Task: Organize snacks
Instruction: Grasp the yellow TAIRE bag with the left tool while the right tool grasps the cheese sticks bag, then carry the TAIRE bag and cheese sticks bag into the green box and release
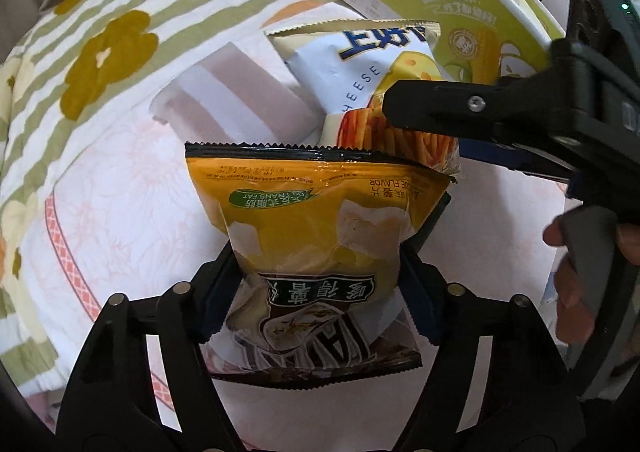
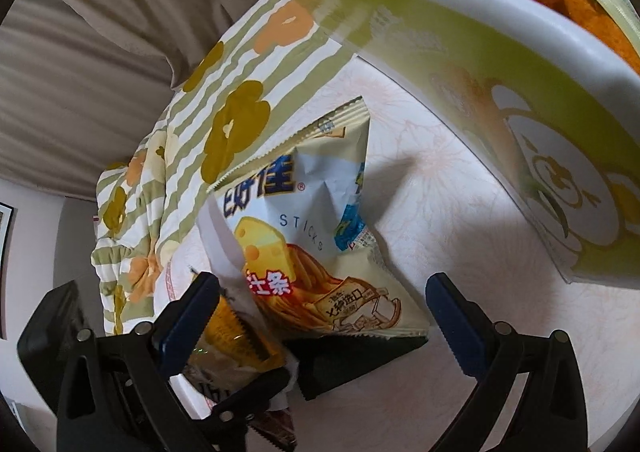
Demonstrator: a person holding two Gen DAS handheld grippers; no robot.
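Fingers (image 1: 224, 292) of the left gripper (image 1: 320, 288) clamp the yellow chip bag (image 1: 320, 220) above the bed (image 1: 120, 192). Right gripper (image 2: 324, 328) fingers (image 2: 452, 316) are spread open around the near end of the cheese-stick bag (image 2: 320, 236), which lies just left of the green snack box (image 2: 440, 64).

A pale pink sheet (image 2: 452, 188) with a faint floral line print and an orange border band covers the surface, probably a bed. Along its far edge lies a bunched quilt (image 1: 100, 52) in green and white stripes with mustard and orange flowers. Behind it hangs a beige pleated curtain (image 2: 100, 32), beside a plain pale wall (image 2: 28, 236). Soft light casts shadows across the sheet.
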